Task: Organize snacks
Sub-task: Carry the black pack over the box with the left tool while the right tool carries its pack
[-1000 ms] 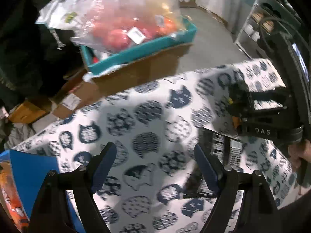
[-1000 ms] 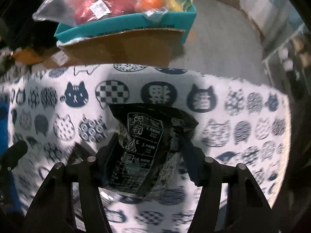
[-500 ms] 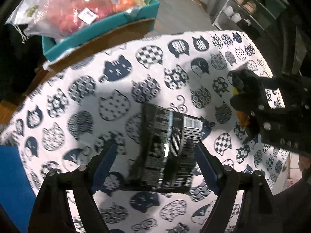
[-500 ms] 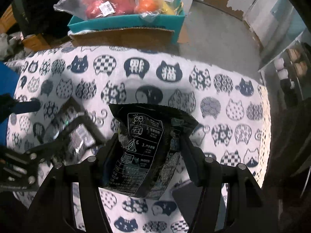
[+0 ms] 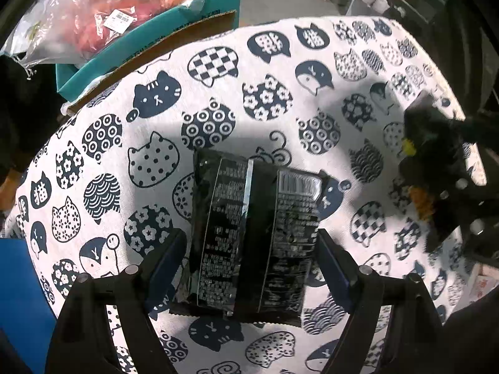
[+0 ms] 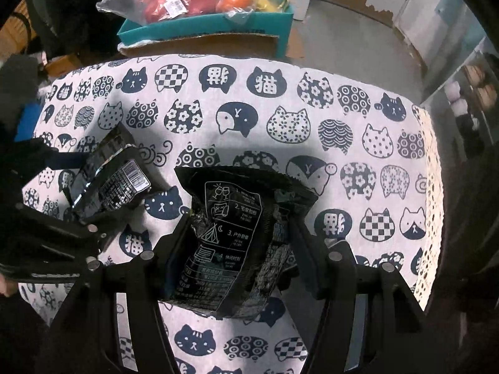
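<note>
A: Left gripper (image 5: pixel 251 251)?
B: Spread wide, straddling a flat black snack packet (image 5: pixel 254 233) lying on the cat-print bench (image 5: pixel 218 99); pads not pressing.
A: Right gripper (image 6: pixel 238 243)?
B: Pinching a crumpled black snack bag (image 6: pixel 240 237), lifted above the bench.

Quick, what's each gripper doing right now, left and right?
Left gripper: open, its fingers either side of a black snack packet lying on the cat-print cloth.
Right gripper: shut on a second, crumpled black packet.
</note>
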Tool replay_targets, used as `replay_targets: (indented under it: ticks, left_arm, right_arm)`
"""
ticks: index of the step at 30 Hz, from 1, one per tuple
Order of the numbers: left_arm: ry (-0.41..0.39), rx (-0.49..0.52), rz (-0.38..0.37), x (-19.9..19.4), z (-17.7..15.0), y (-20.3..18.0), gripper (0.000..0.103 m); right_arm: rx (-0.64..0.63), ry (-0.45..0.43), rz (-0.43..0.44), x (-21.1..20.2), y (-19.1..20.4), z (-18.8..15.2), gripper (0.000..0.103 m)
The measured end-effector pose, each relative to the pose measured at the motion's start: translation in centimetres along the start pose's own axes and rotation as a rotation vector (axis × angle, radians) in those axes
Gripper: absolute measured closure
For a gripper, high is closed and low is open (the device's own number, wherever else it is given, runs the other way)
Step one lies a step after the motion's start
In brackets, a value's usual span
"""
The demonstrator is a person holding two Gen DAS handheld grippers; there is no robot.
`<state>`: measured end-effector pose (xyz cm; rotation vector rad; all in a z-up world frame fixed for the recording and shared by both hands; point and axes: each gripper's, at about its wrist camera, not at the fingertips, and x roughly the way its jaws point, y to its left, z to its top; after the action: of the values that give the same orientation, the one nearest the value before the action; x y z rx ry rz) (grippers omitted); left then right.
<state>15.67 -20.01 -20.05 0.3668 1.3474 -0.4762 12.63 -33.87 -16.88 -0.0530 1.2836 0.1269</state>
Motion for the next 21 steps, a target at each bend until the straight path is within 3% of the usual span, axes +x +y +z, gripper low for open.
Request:
replay_targets:
  ticks: [2, 5, 21]
  left_arm:
    - [0.000, 0.004, 0.007, 0.3, -0.3, 0.1, 0.022]
    - [-0.017, 0.031, 0.043, 0.2, -0.9, -0.4, 0.037]
    - [-0.133, -0.033, 0.114, -5.6, -3.5, 3.7, 0.037]
  right_arm:
    - [0.000, -0.002, 0.003, 0.0, -0.1, 0.0, 0.042]
    - [-0.004, -0.006, 0.002, 0.0, 0.2, 0.0, 0.042]
    - [-0.092, -0.073, -0.010, -2.3, 3.8, 0.3, 0.042]
